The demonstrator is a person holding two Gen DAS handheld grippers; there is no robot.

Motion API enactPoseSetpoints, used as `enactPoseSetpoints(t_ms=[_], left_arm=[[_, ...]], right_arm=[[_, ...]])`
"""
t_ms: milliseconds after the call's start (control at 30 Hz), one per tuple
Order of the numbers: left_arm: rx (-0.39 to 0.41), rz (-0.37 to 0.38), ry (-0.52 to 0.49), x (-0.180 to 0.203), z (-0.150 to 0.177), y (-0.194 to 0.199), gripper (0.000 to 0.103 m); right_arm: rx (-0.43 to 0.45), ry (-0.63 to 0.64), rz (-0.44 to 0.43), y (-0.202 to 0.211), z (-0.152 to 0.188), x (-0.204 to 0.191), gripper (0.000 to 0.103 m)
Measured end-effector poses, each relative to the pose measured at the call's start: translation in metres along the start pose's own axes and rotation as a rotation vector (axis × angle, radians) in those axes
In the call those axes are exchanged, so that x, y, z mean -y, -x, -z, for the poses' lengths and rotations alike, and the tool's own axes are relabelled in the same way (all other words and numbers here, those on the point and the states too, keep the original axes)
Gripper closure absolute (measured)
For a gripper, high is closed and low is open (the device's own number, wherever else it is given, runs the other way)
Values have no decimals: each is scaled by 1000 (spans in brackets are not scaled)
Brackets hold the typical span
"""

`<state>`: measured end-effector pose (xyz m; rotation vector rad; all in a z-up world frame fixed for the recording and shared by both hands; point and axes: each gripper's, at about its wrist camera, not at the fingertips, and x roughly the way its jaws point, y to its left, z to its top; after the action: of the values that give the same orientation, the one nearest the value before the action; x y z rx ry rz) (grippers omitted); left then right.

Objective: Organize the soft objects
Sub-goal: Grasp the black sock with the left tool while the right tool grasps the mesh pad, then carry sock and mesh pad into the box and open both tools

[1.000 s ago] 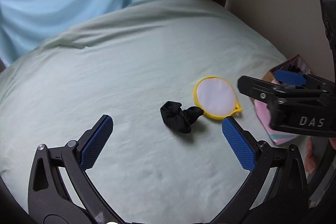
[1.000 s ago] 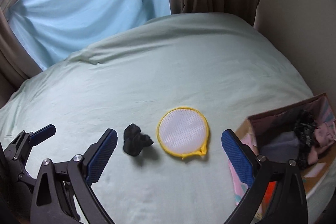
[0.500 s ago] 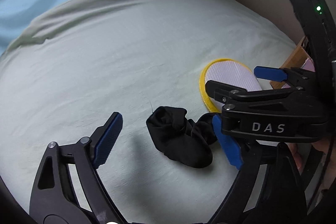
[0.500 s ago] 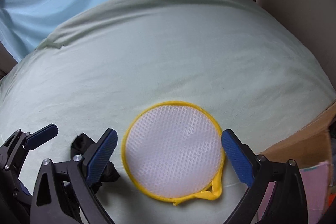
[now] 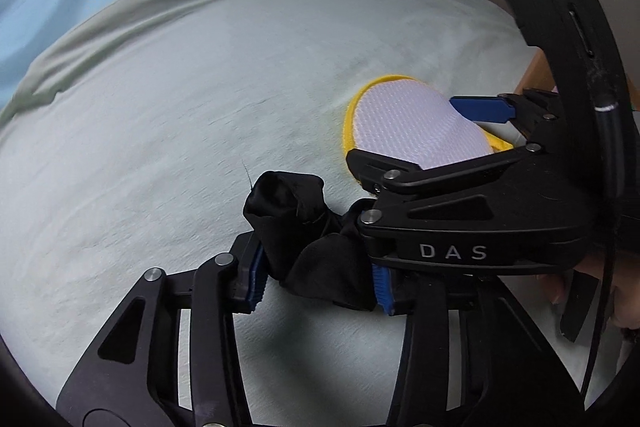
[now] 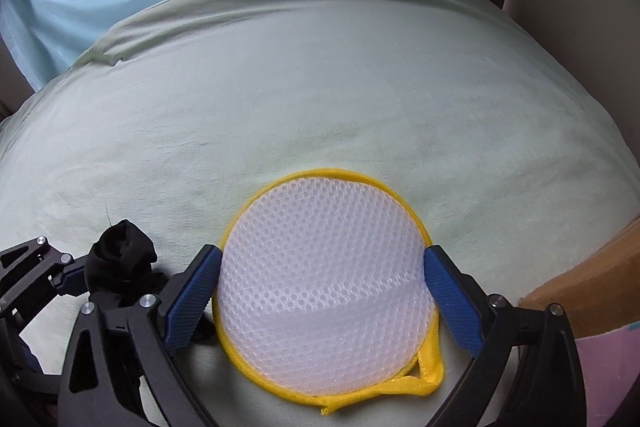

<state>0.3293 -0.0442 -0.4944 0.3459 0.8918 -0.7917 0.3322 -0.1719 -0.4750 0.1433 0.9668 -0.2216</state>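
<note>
Seemingly mid-pickup, both items being gripped on the bed [image 5: 168, 131]. Through the left wrist: left tongs [image 5: 318, 283] pinching the black sock [image 5: 304, 231], pads pressed into the fabric; next, probably lift clear of the sheet. Through the right wrist: right tongs [image 6: 322, 299] half-spread, pads touching both sides of the yellow-rimmed mesh laundry bag [image 6: 324, 291], bulging upward; next, likely carry toward the cardboard box [image 6: 592, 283] just beside.
</note>
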Motion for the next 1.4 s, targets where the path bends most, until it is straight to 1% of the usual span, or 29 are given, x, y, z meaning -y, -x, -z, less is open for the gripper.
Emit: enactPoseSetpoints(t_ms=[33, 100, 133, 200, 233, 300, 367, 400, 533, 633, 833, 933, 1033, 1167, 1267, 1400], left_arm=[[0, 4, 3, 0, 0, 1, 69], [-2, 6, 11, -1, 0, 5, 74], [-3, 5, 15, -2, -1, 6, 76], [-8, 3, 25, -1, 1, 11, 79], [-11, 0, 28, 0, 2, 14, 79], [-15, -10, 29, 2, 3, 21, 79], [-19, -15, 46, 1, 4, 29, 79], [-20, -20, 59, 0, 3, 34, 79], [-10, -43, 104, -2, -2, 63, 79], [12, -67, 128, 0, -11, 96, 79], [51, -117, 161, 14, -35, 171, 79], [61, -147, 181, 24, -46, 212, 79], [67, -158, 217, 32, -55, 250, 79], [86, -163, 239, 52, -70, 289, 79], [105, -163, 238, 74, -85, 310, 79], [112, -156, 242, 105, -107, 320, 79]], right_arm=[[2, 1, -1, 0, 0, -1, 7], [8, 6, -9, 4, 2, 1, 19], [11, 11, -14, 6, 2, 0, 22], [16, 21, -26, 8, 4, -2, 37], [16, 27, -30, 10, 4, -3, 40], [13, 26, -48, 14, 4, -3, 54], [14, 11, -64, 21, 3, 0, 62], [19, 1, -72, 26, 2, 1, 63], [49, -3, -89, 58, -3, 1, 63], [70, 5, -103, 89, -7, -2, 63], [126, 11, -134, 172, -15, -6, 63], [140, 6, -149, 212, -19, -5, 63], [146, 14, -156, 253, -21, -3, 63], [146, 17, -151, 304, -19, 10, 63], [151, 3, -147, 330, -16, 25, 63], [148, -30, -135, 357, -12, 62, 63]])
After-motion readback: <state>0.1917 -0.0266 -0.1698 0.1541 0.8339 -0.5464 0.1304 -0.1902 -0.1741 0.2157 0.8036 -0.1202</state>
